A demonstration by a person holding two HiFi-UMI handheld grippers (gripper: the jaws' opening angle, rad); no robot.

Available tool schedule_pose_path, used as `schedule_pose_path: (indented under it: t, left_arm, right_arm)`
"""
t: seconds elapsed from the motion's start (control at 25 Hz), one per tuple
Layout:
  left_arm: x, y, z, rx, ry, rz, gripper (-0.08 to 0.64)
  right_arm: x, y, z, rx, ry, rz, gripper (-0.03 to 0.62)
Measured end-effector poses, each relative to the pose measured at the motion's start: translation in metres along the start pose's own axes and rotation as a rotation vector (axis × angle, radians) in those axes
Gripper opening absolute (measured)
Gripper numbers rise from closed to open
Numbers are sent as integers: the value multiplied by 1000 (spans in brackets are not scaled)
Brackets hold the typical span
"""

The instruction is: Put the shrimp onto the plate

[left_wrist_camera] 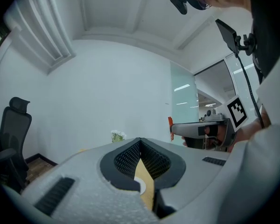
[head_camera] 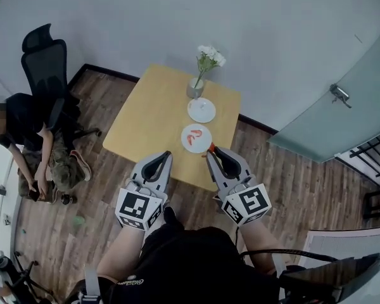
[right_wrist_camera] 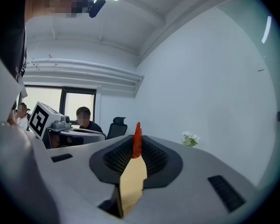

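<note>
In the head view a wooden table [head_camera: 152, 122] carries two white plates. The nearer plate [head_camera: 196, 145] has red shrimp [head_camera: 194, 137] lying on it; the farther plate [head_camera: 201, 109] is bare. My right gripper [head_camera: 211, 152] hovers over the table's near edge, just right of the nearer plate, shut on a red shrimp [head_camera: 211, 147]. In the right gripper view that shrimp [right_wrist_camera: 137, 143] sticks up between the closed tips. My left gripper [head_camera: 166, 155] hangs beside it at the near edge, shut with nothing in it [left_wrist_camera: 140, 141].
A glass vase of white flowers [head_camera: 202, 68] stands at the table's far side behind the plates. At the left a person [head_camera: 31, 132] bends beside a black office chair [head_camera: 45, 62]. A glass door [head_camera: 342, 106] is at the right. Wooden floor surrounds the table.
</note>
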State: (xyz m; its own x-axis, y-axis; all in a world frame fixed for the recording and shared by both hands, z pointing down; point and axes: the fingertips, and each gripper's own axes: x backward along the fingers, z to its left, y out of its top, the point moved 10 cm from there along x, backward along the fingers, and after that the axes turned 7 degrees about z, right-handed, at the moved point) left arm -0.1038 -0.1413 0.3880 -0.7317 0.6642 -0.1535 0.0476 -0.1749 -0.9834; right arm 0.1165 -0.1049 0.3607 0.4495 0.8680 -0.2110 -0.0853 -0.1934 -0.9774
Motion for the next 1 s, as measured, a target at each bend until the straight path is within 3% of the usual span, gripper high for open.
schedule_pose_path:
  t: [0.4,1.0]
  left_arm:
    - [-46,8,33,-5,-17,19,3]
    - [-113,14,8,-4,17,41,3]
  right_arm:
    - [-38,2,-31,-31,-21,-3,55]
    - [-51,8,-94,-24,59,-4,55]
